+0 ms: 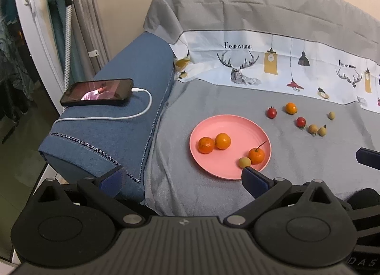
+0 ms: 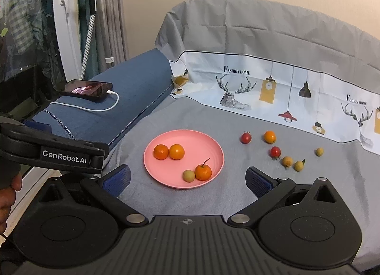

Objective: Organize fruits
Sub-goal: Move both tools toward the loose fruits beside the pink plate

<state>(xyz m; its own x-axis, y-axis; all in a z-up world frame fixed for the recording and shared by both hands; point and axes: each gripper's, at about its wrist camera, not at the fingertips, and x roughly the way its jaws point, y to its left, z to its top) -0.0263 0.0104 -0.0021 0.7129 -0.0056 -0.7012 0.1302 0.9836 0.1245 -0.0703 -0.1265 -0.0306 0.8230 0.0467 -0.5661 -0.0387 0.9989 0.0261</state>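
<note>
A pink plate (image 1: 237, 123) (image 2: 201, 137) lies on the grey cloth. It holds three small oranges, one with a stem (image 1: 256, 155) (image 2: 203, 171), and a pale yellow fruit (image 1: 244, 162) (image 2: 188, 176). To its right lie two red cherry tomatoes (image 1: 271, 112) (image 2: 245, 137), an orange tomato (image 1: 291, 108) (image 2: 270, 137) and three yellowish fruits (image 1: 313, 129) (image 2: 287, 161). My left gripper (image 1: 182, 177) is open and empty, near the plate's front-left edge. My right gripper (image 2: 187, 177) is open and empty, in front of the plate.
A blue armrest (image 1: 123, 113) (image 2: 123, 101) at the left carries a phone (image 1: 99, 92) (image 2: 89, 87) on a white charging cable. The patterned sheet covers the backrest (image 1: 261, 61). The left gripper's body (image 2: 52, 151) shows at the left of the right wrist view.
</note>
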